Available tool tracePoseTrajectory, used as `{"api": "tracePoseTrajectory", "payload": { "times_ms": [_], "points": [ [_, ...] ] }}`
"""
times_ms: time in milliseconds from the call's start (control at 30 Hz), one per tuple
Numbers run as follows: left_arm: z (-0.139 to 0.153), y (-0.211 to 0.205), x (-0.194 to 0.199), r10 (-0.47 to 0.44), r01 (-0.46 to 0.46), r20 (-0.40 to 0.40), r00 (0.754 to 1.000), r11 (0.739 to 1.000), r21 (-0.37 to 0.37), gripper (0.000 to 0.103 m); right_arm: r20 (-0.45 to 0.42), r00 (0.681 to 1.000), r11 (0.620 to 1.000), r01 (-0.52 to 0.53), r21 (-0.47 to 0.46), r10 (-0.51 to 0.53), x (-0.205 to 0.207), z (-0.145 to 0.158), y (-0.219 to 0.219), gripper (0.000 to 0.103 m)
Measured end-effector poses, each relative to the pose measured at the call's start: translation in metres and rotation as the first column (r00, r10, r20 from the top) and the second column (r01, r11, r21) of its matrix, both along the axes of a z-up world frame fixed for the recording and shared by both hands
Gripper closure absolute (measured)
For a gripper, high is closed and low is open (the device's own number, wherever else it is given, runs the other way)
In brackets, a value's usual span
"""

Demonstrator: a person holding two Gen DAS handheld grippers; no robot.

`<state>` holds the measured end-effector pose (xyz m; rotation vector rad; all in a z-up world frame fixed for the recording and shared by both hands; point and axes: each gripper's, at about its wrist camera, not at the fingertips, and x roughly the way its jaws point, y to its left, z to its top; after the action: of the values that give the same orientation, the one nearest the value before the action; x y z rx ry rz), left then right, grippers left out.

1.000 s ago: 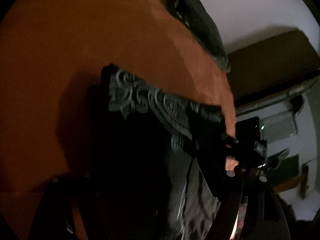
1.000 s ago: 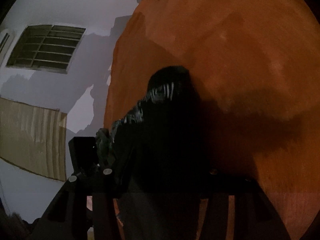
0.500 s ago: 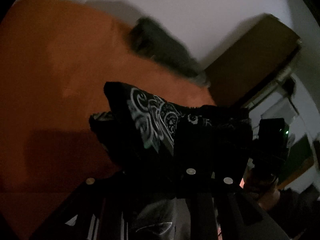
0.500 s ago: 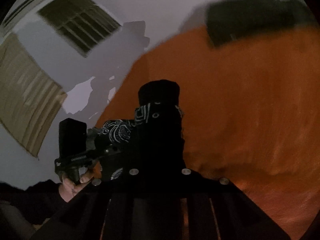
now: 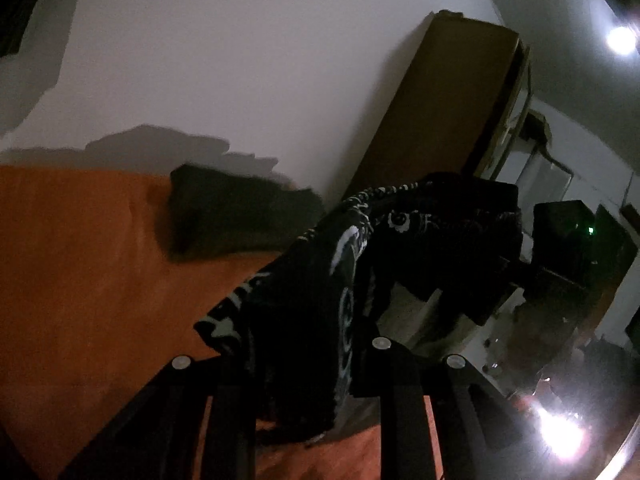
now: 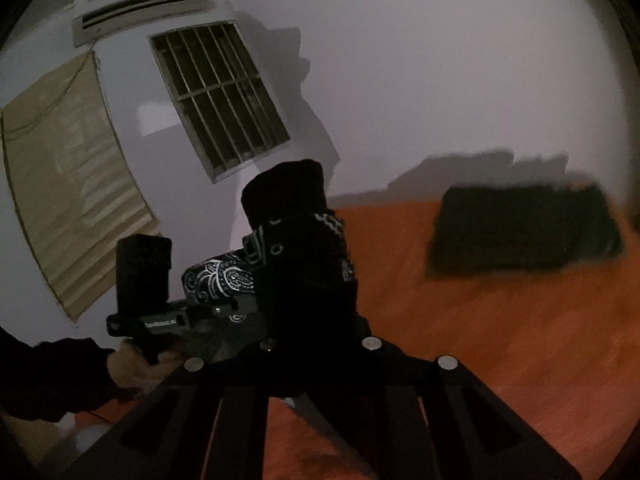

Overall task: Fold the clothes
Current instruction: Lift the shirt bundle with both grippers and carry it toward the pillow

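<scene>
garment held up between two grippers over orange surface

garment (image 5: 304, 300), black with a pale paisley-like print, hangs in the air between the two grippers, lifted off the orange surface (image 5: 80, 280). in the left wrist view the left gripper (image 5: 316, 344) has the cloth bunched between its fingers and draping down over them; the jaws look pressed onto the fabric, though the dark cloth hides the fingertips themselves. from there the garment runs ahead of the jaws and off to their right, up to the right gripper (image 5: 516, 268), whose dark body sits at the far end of the cloth.

in the right wrist view the right gripper (image 6: 316, 300) is wrapped in the same garment (image 6: 304, 248); a thick black fold stands up straight ahead of the jaws and the printed edge trails off to their left. the jaws seem to pinch the fabric, but the tips are buried in it. to the left of the jaws, the left gripper (image 6: 188, 312) is held by a hand (image 6: 132, 364) coming out of a dark sleeve (image 6: 56, 376), with the printed cloth reaching it.

well ahead of both sets of jaws, a dark folded pile (image 6: 524, 228) lies on the orange surface against a pale wall (image 6: 440, 60). a barred window (image 6: 220, 96), an air conditioner (image 6: 140, 0) and a tan blind (image 6: 68, 180) sit up and to the left of the right jaws. a brown wardrobe (image 5: 444, 104) stands beyond the left jaws.
</scene>
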<state>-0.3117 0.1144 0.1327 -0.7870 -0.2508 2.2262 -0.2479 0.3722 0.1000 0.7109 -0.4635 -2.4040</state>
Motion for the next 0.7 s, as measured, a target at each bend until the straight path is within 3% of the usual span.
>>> {"api": "tracePoseTrajectory", "payload": {
  "times_ms": [200,367,533,700],
  "points": [
    [0.054,0.059,-0.008,0.004,-0.004,0.011,1.0,1.0,-0.008,0.083,0.003,0.997,0.997,0.072,0.015,-0.072,-0.002,0.066,0.048,0.094],
    [0.057,0.123,-0.022,0.009,-0.008,0.07,0.998,1.0,-0.01,0.083,0.008,0.992,0.991,0.129,0.026,-0.129,-0.001,0.117,0.089,0.094],
    [0.022,0.18,-0.049,0.012,-0.014,0.164,0.986,1.0,0.014,0.085,0.052,0.984,0.985,0.17,0.041,-0.172,-0.014,0.093,0.143,0.094],
    [-0.043,0.237,-0.103,-0.009,-0.001,0.217,0.976,0.999,0.049,0.091,0.103,0.979,0.984,0.176,0.032,-0.178,-0.065,0.046,0.205,0.096]
  ]
}}
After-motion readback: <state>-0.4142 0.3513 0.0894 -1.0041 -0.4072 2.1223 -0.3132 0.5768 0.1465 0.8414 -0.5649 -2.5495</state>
